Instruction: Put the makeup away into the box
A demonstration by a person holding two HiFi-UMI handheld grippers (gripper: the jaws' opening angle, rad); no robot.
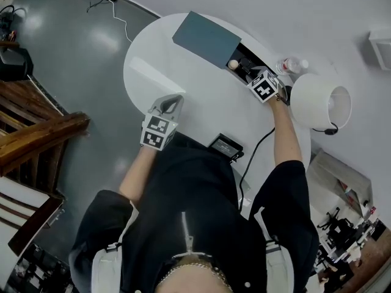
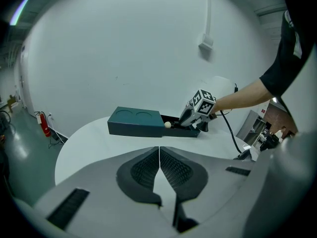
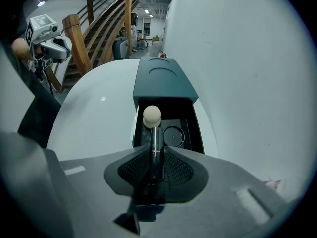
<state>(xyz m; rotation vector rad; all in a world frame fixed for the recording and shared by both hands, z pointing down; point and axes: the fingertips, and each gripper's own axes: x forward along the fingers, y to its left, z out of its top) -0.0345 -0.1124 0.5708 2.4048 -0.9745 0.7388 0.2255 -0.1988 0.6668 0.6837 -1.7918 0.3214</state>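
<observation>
A dark teal box (image 1: pixel 208 39) lies on the round white table (image 1: pixel 201 102) with its lid slid back over the far part. In the open part sit a beige round sponge (image 3: pixel 152 115) and a black round compact (image 3: pixel 172 136). My right gripper (image 3: pixel 156 152) points steeply down over that opening, shut on a black makeup tube (image 3: pixel 156 138) whose tip is close to the sponge. In the head view the right gripper (image 1: pixel 250 73) hangs at the box's near end. My left gripper (image 2: pixel 159 155) is shut and empty, low over bare table, a good way from the box (image 2: pixel 136 121).
A white lamp shade (image 1: pixel 317 99) and a clear plastic bottle (image 1: pixel 292 65) stand right of the box. A small black device (image 1: pixel 226 145) with a cable lies at the table's near edge. Wooden stair rails (image 1: pixel 36 136) rise on the left.
</observation>
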